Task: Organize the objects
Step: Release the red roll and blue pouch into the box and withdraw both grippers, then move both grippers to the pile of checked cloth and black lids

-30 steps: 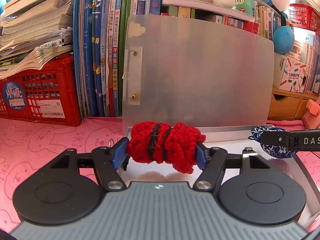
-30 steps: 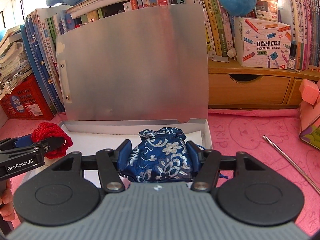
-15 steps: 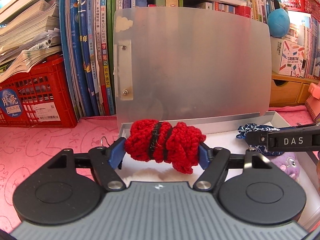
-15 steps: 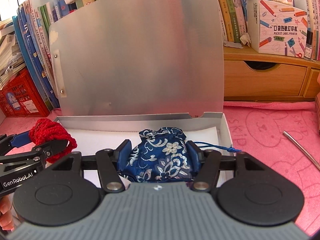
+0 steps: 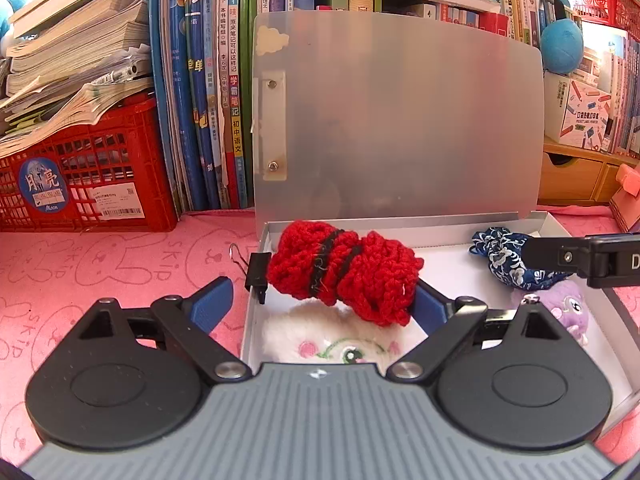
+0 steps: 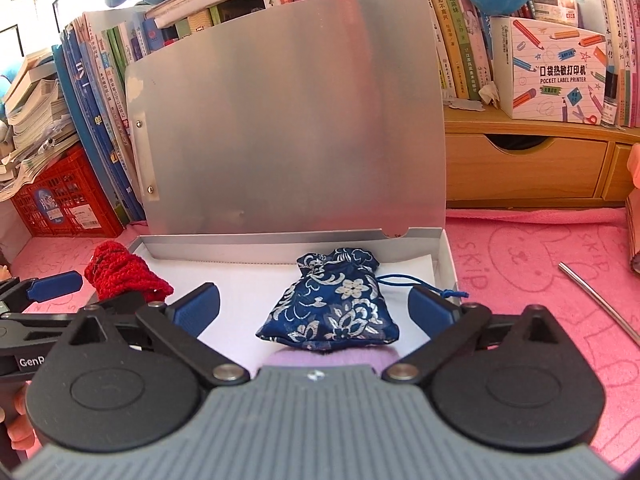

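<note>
- Here, 2 handheld grippers pointed down into a shallow white cardboard box (image 6: 446,256) whose silvery lid (image 6: 288,120) stood propped upright against a shelf of books, leaving the inside open for filling.
- The left gripper (image 5: 322,302) had just been opening its jaws; they stood wide, and the red crocheted yarn bundle with 2 black bands (image 5: 344,268) sat between them, the left pad clear of it and the right pad hidden behind it, so contact there could not be told.
- That bundle rested at the box's left end, beside a black binder clip (image 5: 256,274) on the wall and above a white plush toy (image 5: 332,344), probably so soft items shared 1 spot.
- The right gripper (image 6: 314,306) had also just been opening; its jaws stood wide, both pads apart from the dark blue drawstring pouch with silver flowers (image 6: 332,304).
- The pouch lay inside the box near its right wall, partly on a purple plush toy (image 5: 568,312), apparently released there to keep the 2 loads apart.
</note>
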Demonstrator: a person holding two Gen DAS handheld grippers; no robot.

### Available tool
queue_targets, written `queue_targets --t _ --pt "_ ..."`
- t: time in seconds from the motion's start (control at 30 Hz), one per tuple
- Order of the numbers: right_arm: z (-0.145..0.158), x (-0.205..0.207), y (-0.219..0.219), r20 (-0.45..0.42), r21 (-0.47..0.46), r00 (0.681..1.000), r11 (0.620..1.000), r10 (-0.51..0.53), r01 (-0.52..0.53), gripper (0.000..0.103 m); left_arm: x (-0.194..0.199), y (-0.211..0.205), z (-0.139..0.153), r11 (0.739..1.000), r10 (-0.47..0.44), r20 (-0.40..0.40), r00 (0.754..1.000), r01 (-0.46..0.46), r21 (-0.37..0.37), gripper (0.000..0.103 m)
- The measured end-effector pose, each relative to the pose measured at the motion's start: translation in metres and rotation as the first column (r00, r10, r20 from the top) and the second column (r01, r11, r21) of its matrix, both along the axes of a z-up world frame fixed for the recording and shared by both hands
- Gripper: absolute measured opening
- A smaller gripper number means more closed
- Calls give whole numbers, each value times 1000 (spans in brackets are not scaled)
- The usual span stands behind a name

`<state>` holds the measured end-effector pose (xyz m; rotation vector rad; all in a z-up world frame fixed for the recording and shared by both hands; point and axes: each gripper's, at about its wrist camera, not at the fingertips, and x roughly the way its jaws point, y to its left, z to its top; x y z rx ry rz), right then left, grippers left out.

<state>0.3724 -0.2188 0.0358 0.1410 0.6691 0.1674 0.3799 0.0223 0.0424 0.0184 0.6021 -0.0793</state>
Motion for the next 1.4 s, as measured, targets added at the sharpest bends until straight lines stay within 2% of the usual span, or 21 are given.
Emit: queue_targets --t 0.27,0.47,0.67,0.8,1.0,1.2,1.4 --pt "22 -37 -1 42 -22 999 999 29 -28 103 -35 3 10 1000 -23 12 1000 23 -1 95" --pt "40 -76 -1 72 -33 995 998 64 -61 103 -78 6 28 998 -56 48 997 58 -36 95" --pt "58 -127 2 120 -87 988 993 93 -83 103 -137 8 51 994 -88 104 991 94 -51 95" --pt "63 -170 3 165 -134 983 990 76 -54 103 -189 9 58 991 -87 163 983 102 -82 95" --pt "54 -235 2 206 -162 975 985 85 -52 103 -253 8 48 984 -102 181 978 126 -123 95" --pt "40 -288 3 230 -205 970 978 82 -34 103 -300 3 28 990 -112 187 976 127 -69 95" --pt "20 -333 5 240 -236 968 972 72 -13 103 -339 7 10 991 -109 175 979 121 -58 95"
